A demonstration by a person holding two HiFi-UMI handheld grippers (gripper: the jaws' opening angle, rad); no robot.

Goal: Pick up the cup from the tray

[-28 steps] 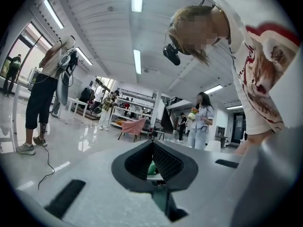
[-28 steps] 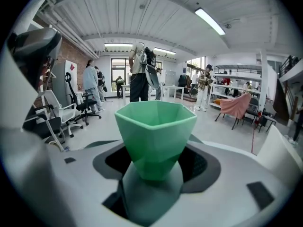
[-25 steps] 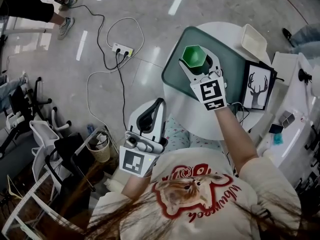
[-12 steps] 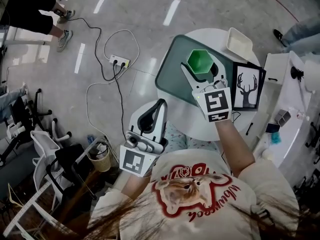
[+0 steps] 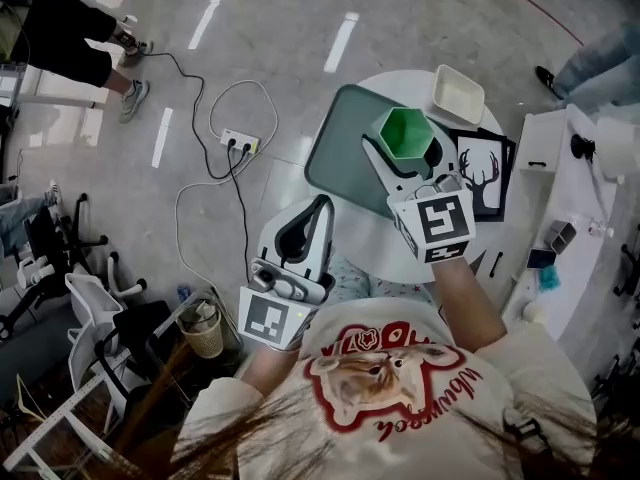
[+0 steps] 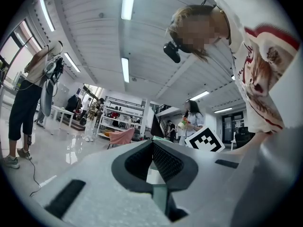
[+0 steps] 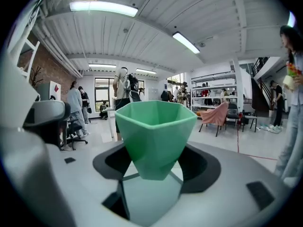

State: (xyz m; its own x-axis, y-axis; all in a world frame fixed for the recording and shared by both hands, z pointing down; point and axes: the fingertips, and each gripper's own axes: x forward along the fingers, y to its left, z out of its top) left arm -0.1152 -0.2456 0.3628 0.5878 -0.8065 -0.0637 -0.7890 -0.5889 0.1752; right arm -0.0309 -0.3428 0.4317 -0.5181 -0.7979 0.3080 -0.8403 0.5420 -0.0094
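Observation:
In the head view my right gripper [image 5: 403,142] is shut on the green faceted cup [image 5: 405,131]. It holds the cup upright over the right part of the dark green tray [image 5: 338,158] on the round white table [image 5: 375,243]. The right gripper view shows the cup [image 7: 156,131] clamped low down between the two dark pads [image 7: 110,163] of that gripper [image 7: 154,167], with the tray's surface below it. My left gripper [image 5: 319,208] hangs near my body, off the table's left edge. Its jaws [image 6: 152,144] are shut with nothing between them.
A white rectangular dish [image 5: 458,96] and a framed deer picture [image 5: 482,173] lie on the table behind and to the right of the tray. A power strip with cables [image 5: 240,140] lies on the floor, with a wicker basket [image 5: 203,330] nearer me. White furniture [image 5: 575,198] stands at the right.
The right gripper has carried the cup from the tray's middle toward its right edge and nearer me. The left gripper has hardly moved.

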